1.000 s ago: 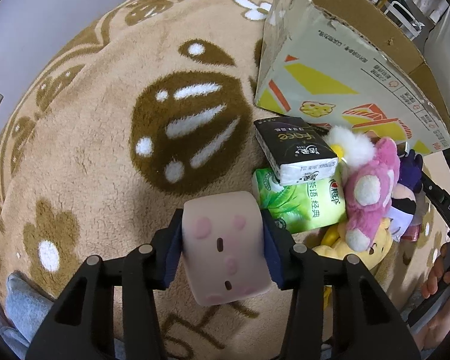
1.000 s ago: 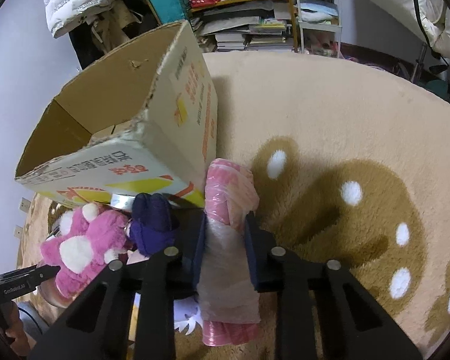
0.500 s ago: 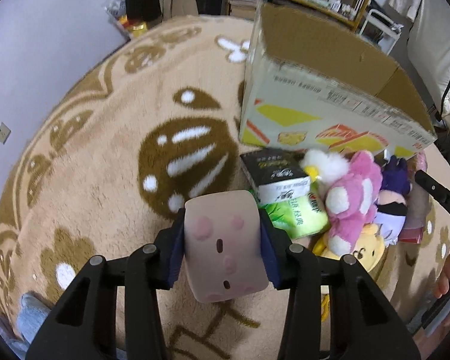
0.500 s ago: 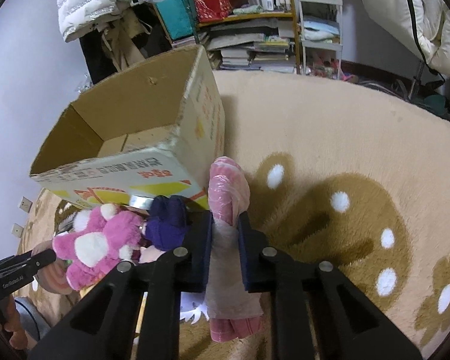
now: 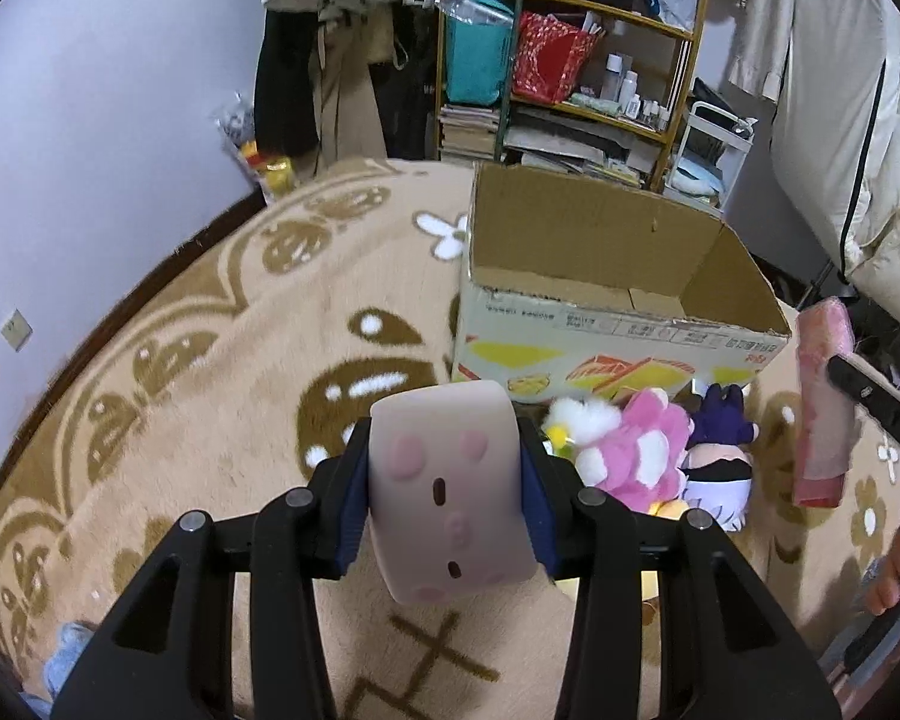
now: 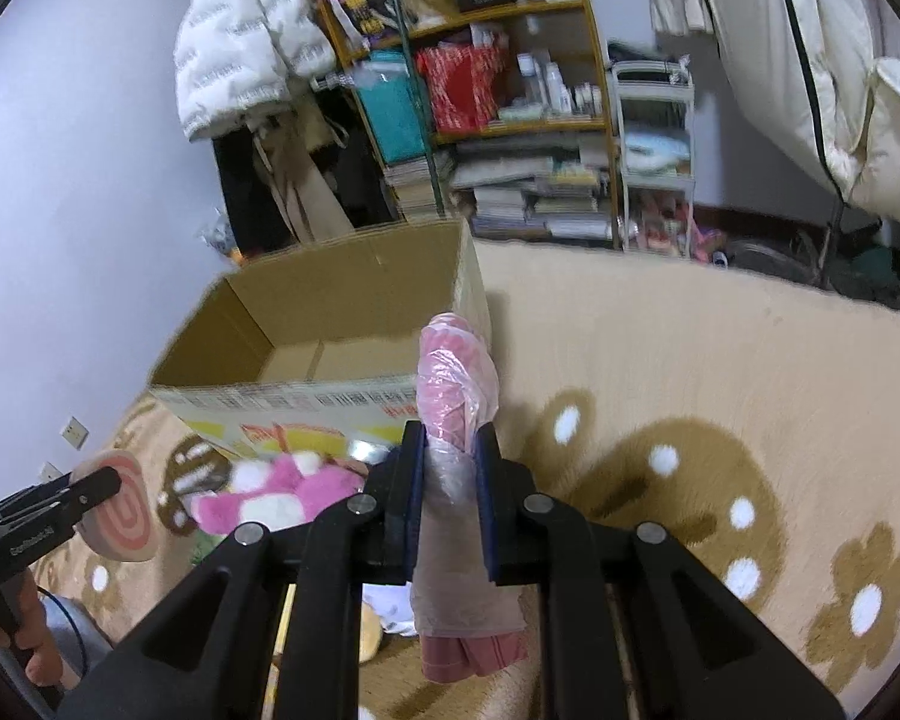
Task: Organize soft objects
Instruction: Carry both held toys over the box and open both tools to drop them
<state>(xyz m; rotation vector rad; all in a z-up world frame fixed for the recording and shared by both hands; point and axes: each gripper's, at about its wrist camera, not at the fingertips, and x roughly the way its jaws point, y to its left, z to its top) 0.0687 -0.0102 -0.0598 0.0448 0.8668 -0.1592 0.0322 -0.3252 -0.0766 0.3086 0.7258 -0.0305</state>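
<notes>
Left wrist: left gripper (image 5: 444, 498) pinches pink squishy (image 5: 447, 492); right gripper (image 6: 450, 504) pinches wrapped cloth (image 6: 456, 480).

Left gripper (image 5: 444, 504): matte black frame, two angular arms with triangular cut-outs, round silver screw heads at the joints, dark blue pads lining the fingers (image 5: 354, 504). Right gripper (image 6: 450, 498): identical build, black arms, silver screws, blue pads. Small white lettering on the black body, illegible. A hand (image 6: 33, 636) wraps a black handle.
</notes>
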